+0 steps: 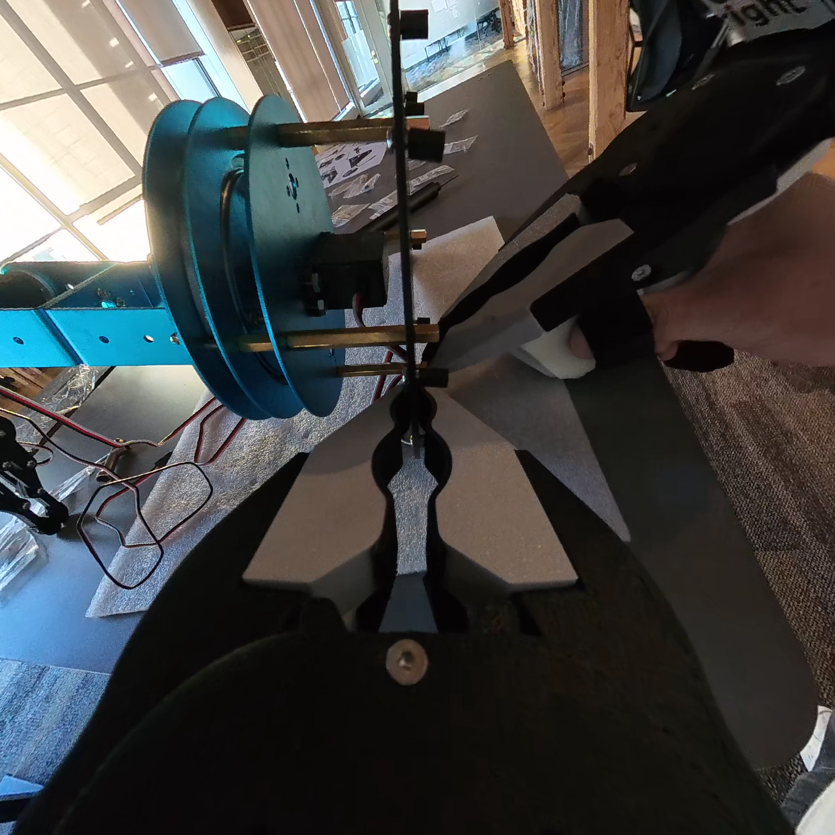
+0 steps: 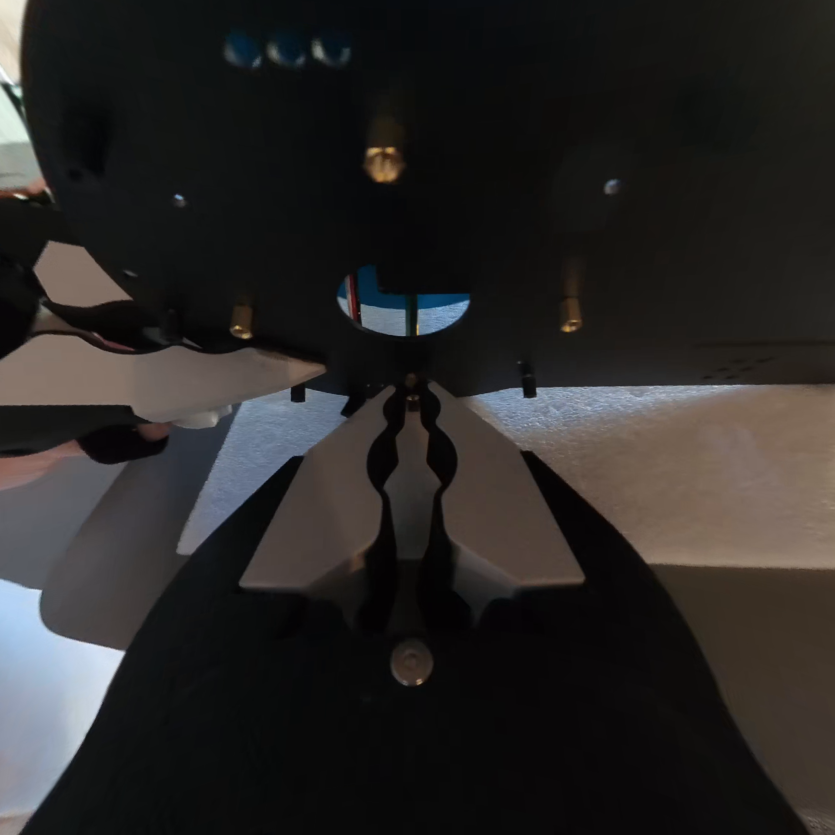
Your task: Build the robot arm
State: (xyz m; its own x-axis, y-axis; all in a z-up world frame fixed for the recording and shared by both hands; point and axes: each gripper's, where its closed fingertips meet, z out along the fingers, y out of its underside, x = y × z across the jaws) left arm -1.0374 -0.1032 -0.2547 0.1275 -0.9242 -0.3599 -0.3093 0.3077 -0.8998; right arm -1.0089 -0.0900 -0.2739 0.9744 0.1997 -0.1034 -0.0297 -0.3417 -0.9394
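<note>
A thin black round plate (image 1: 401,226), edge-on in the left wrist view, is joined by brass standoffs (image 1: 361,336) to blue turntable discs (image 1: 280,253) with a black servo (image 1: 350,271) between them. My left gripper (image 1: 412,400) is shut on the plate's lower rim. My right gripper (image 1: 430,359) comes in from the right and meets the plate just above it. In the right wrist view the plate (image 2: 497,135) fills the top. The right gripper (image 2: 412,389) is shut on a small brass standoff (image 2: 412,400) at the plate's bottom edge. The left gripper (image 2: 316,363) shows at the left.
A blue beam (image 1: 104,336) runs left from the discs. Red and black wires (image 1: 149,510) loop over white foam sheet (image 1: 452,253) on a dark table (image 1: 497,149). Clear bags of parts (image 1: 352,162) lie farther back. A person's hand (image 1: 745,307) holds the right gripper. Left tips to right tips: about 4 cm.
</note>
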